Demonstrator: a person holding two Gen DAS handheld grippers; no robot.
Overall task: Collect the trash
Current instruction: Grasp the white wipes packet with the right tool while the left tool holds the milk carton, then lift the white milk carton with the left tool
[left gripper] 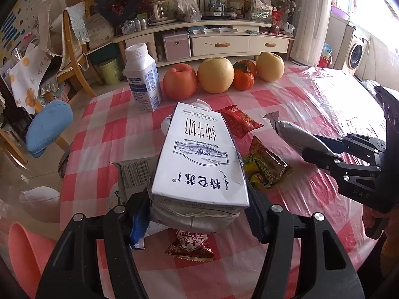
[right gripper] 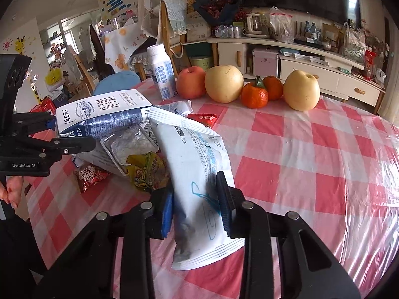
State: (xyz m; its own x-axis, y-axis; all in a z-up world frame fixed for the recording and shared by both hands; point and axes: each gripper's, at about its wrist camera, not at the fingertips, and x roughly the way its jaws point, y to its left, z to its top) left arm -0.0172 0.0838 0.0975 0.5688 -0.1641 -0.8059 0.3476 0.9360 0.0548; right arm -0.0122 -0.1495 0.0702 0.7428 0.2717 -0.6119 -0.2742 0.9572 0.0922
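Observation:
My left gripper is shut on a white milk carton and holds it above the checked table; the carton also shows in the right wrist view. My right gripper is shut on a white wipes pouch, seen from behind as a silver pouch in the left wrist view. Loose trash lies under the carton: a red wrapper, a yellow-green snack bag, a red patterned packet and a flattened foil-lined pack.
A white plastic bottle stands at the table's far edge beside an apple, two pears, and tangerines. A pink bin rim is at the lower left. Chairs and a blue stool stand left of the table.

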